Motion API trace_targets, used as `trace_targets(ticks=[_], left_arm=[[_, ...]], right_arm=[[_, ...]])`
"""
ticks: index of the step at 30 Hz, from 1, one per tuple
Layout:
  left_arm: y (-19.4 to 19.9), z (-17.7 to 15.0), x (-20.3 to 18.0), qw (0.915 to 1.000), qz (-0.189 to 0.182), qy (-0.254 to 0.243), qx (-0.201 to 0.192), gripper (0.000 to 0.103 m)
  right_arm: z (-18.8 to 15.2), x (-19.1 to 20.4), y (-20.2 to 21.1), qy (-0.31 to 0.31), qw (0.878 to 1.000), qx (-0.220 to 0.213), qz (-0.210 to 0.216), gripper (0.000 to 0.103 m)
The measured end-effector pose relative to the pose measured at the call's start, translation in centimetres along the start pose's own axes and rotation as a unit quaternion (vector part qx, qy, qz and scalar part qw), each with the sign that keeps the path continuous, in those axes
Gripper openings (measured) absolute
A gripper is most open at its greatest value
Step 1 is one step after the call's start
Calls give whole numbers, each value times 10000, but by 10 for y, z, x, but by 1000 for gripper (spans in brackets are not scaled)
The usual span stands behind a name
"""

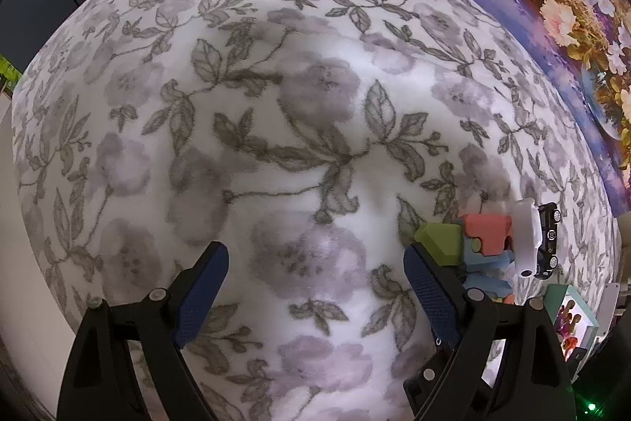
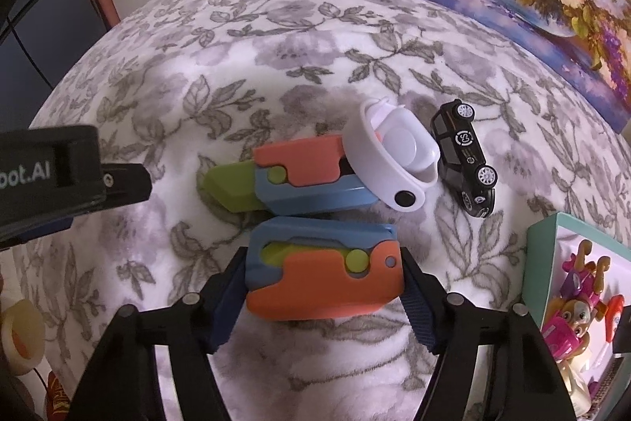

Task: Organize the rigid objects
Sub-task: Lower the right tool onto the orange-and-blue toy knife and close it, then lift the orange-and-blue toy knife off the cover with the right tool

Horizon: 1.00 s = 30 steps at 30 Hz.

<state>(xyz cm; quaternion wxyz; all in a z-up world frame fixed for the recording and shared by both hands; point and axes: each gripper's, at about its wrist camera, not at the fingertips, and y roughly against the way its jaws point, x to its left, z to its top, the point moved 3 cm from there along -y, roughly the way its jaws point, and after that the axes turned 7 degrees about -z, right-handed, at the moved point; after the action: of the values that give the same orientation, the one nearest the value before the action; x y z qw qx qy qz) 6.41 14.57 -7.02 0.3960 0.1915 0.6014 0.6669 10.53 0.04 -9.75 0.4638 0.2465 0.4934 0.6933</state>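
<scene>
Right fingers [image 2: 323, 275] clasp an orange-blue toy [image 2: 323, 271] on floral blanket [image 2: 197, 105]; left fingers [image 1: 315, 275] gape empty.

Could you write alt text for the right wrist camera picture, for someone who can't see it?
The right gripper straddles an orange-and-blue toy knife on a floral blanket. Behind it lie a second toy knife with its green blade out, a white wristband and a black toy car.

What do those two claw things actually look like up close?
Both the left gripper and the right gripper have glossy black plastic arms with silver rivets and dark blue textured pads. The left one's side carries white lettering ending "bot.AI".
</scene>
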Motion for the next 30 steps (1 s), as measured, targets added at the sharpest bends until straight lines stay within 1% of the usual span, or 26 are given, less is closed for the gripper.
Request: trace_targets(ticks=[5,10,15,22,26,30], left_arm=[[-4,-1,-8,10000,-43,-59,42,91],[-6,-2,-21,9998,-110,-170,33,91],[-6,-3,-35,9993,-198,-302,5,91],[-14,-4,-59,9977,-460,-486,66,91],[-24,-9,-77,9961,-459,-740,134,91],[-26,-9,-90,9952,-502,-838,31,91]], right_arm=[[-2,-14,3,-268,9996,80,73,74],[-5,-37,9,-678,9975,144,110,74],[-4,-55,22,-935,9954,24,191,74],[-3,-79,40,-1255,9920,-68,71,74],[-1,-99,50,-1564,9876,-119,32,74],[-2,-114,58,-1796,9836,-179,49,74]])
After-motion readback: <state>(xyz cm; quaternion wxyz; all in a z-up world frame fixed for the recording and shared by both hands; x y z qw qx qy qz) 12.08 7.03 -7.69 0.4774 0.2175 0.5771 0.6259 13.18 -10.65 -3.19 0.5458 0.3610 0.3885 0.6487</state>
